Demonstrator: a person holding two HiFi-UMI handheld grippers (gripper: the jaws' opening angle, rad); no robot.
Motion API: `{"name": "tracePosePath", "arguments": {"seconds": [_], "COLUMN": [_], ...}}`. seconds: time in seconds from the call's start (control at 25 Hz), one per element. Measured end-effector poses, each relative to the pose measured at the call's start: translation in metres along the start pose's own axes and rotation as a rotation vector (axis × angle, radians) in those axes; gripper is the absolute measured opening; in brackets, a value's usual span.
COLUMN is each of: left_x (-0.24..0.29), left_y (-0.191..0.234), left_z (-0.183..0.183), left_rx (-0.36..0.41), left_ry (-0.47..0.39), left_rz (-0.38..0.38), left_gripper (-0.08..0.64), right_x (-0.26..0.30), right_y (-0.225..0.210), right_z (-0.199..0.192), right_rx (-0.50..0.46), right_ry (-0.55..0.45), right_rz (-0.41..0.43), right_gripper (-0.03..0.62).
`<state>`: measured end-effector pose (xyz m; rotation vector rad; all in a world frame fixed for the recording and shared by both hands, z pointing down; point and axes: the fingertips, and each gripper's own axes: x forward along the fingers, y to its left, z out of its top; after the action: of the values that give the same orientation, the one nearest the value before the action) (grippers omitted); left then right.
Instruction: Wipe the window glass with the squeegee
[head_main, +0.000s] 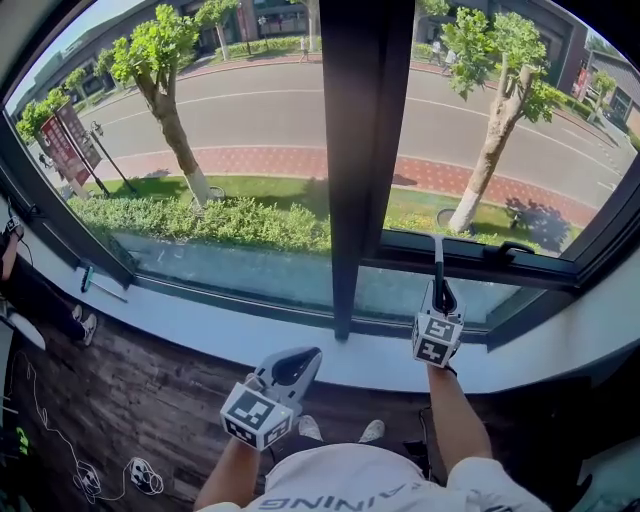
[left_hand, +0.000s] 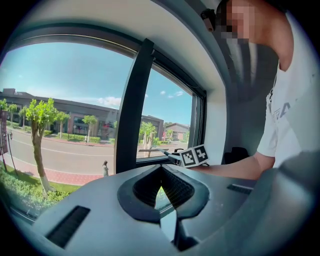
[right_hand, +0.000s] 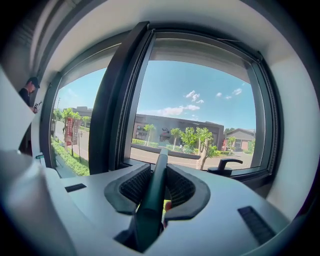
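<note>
A squeegee (right_hand: 154, 195), its smooth, dark, rod-like handle clamped between the ribbed black pads of the right gripper (right_hand: 158, 172), reaches ahead of the jaws to the foot of the window glass (right_hand: 200, 100), thin blade lying crosswise. The left gripper (left_hand: 161, 175) idles with its jaws drawn together on nothing. The round handle could twist in the grip if the blade drags, leaving streaks. The lever-shaped window handle (right_hand: 226, 166), right of the jaws, could snag a stroke.

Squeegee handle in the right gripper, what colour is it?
Dark greenish-black; the squeegee handle shows best in the right gripper view.
</note>
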<state>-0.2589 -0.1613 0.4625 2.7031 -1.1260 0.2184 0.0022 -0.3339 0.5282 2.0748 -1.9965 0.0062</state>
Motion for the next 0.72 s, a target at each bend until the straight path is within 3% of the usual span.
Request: {"name": "tracePosePath", "arguments": {"seconds": [0.4, 0.72], "left_x": [0.023, 0.025], "left_y": [-0.03, -0.064], "left_z": [-0.002, -0.02], "left_rx": [-0.018, -0.031], "left_ry": [-0.029, -0.003], "left_rz": [0.122, 0.174], "left_gripper": [0.017, 0.017], "right_x": [-0.096, -0.12], "right_y": [-0.03, -0.064], "right_z": [0.05, 0.05], "right_rx": [0.002, 0.104], "right_ry": [-0.22, -0.255], "right_rz": [0.25, 0.307], "right_gripper": [0.098, 0.098]}}
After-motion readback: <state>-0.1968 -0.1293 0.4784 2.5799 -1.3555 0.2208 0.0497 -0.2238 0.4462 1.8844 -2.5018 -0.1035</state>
